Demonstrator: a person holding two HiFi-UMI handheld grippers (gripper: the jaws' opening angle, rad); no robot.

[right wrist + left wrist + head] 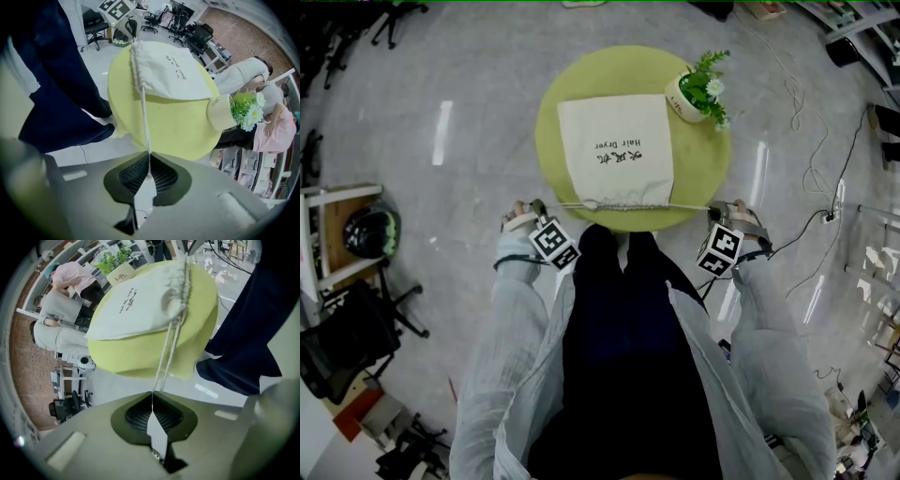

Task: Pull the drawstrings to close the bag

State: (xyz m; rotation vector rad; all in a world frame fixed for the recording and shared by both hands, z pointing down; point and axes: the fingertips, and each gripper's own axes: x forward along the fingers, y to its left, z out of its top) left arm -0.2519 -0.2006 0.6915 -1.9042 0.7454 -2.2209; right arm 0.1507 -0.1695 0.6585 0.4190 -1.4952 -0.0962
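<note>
- Your left hand-held gripper (152,397) is clamped on the left drawstring (168,350).
- Your right hand-held gripper (149,157) pinches the right drawstring (143,112).
- Bag (614,150) flat on the surface (703,183), mouth gathered.

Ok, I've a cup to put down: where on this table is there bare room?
Bare: the left strip of the table between bag and rim, and the right side between bag, plant pot and rim. Crowded: the near edge, where taut drawstrings run to the left gripper and right gripper.
</note>
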